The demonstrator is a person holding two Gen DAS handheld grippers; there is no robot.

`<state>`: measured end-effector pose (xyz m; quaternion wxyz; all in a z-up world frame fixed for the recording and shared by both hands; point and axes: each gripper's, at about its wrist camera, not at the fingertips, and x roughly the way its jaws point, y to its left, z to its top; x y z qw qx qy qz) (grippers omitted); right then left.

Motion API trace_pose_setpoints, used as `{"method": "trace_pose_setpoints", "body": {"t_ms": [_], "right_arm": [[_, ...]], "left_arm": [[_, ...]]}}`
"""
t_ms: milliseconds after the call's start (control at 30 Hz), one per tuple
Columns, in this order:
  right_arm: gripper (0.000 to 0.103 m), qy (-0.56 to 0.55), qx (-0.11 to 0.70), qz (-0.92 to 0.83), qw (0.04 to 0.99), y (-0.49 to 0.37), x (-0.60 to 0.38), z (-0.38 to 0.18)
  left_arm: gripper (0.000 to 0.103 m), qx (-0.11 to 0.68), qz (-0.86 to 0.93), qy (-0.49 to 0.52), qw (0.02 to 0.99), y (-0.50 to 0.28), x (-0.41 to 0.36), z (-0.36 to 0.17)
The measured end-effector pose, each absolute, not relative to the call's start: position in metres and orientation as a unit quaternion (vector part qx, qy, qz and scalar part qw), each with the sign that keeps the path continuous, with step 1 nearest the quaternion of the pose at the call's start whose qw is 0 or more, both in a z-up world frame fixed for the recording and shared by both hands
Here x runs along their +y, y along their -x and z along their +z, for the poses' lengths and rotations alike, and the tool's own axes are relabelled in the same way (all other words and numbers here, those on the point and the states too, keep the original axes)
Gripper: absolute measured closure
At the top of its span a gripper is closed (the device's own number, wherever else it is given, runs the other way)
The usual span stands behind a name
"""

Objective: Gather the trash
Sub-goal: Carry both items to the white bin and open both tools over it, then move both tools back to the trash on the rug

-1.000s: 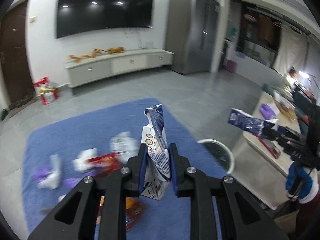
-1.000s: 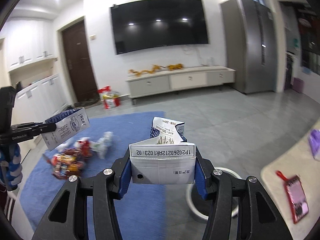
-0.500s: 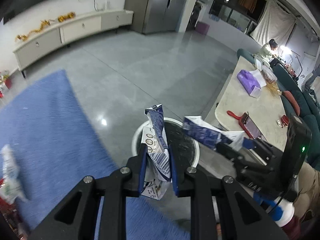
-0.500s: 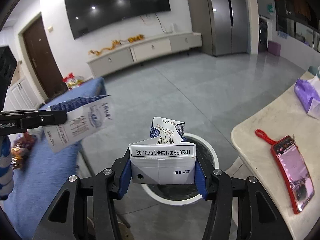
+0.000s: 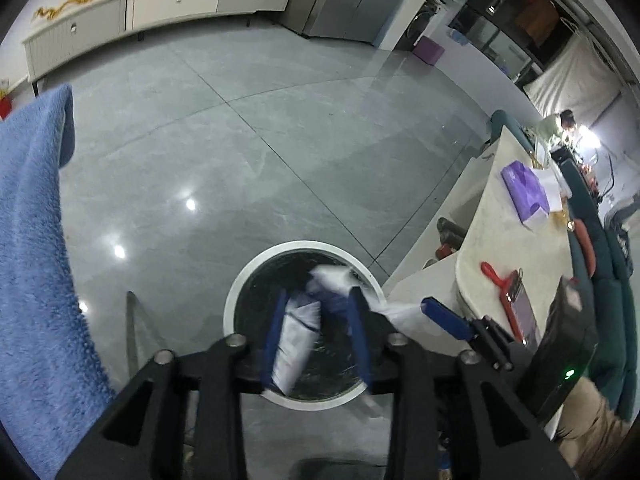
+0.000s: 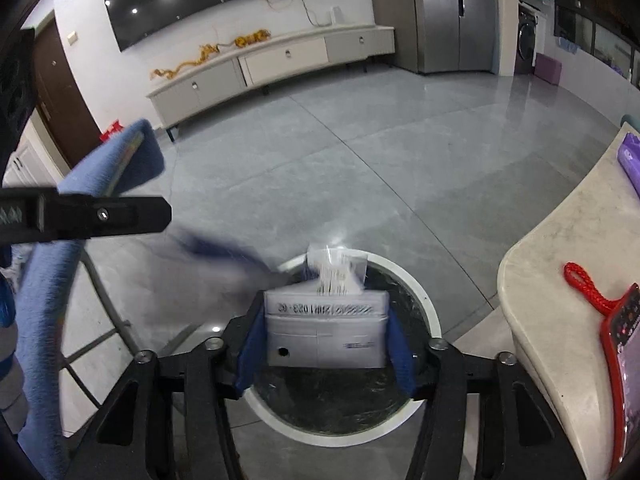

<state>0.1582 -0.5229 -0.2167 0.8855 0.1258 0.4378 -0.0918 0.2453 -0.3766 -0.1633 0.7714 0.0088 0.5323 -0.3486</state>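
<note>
Gleaming grey tile floor (image 5: 248,168) around white-rimmed bin (image 5: 240,292)

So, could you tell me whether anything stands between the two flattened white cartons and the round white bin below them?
Nothing visible does. The left carton and right carton sit between opening jaws directly above the round white-rimmed bin's open, black-lined mouth.

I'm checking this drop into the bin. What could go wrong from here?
1. Both cartons fall at once: the left hand-held gripper and the right hand-held gripper are opening side by side over the trash bin, so the cartons could collide.
2. The left carton leans against one pad and may tumble out askew.
</note>
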Motion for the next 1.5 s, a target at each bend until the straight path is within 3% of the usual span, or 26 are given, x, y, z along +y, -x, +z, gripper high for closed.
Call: {"method": "trace_pose_setpoints", "body": {"t_ms": [100,300,467,833,1067,1200,1500], "right_arm": [[0.032,-0.126,0.442,-0.101,0.882,-0.155,-0.524,-0.222],[0.032,-0.136,0.430,-0.103,0.886,-0.138,-0.519,-0.208],[0.031,-0.128,0.393,-0.102,0.905,-0.114,-0.503,-0.164],[0.009,-0.079,0.301,-0.074,0.948,-0.053,-0.412,-0.048],[0.003,-0.045,0.253,-0.042,0.965,-0.042,-0.344,-0.001],[0.000,-0.026,0.234,-0.019,0.972,-0.043,-0.306,0.016],[0.000,-0.007,0.216,0.007,0.976,-0.048,-0.254,0.034]], "left_arm": [[0.053,0.527,-0.349,-0.007,0.775,-0.243,-0.369,-0.161],[0.053,0.494,-0.346,-0.021,0.797,-0.220,-0.350,-0.135],[0.053,0.433,-0.312,-0.045,0.845,-0.187,-0.316,-0.097],[0.053,0.292,-0.203,-0.058,0.933,-0.111,-0.197,-0.029],[0.052,0.247,-0.155,-0.051,0.955,-0.078,-0.119,-0.003],[0.034,0.229,-0.126,-0.043,0.964,-0.068,-0.081,0.008],[0.029,0.201,-0.094,-0.026,0.975,-0.056,-0.016,0.016]]}}
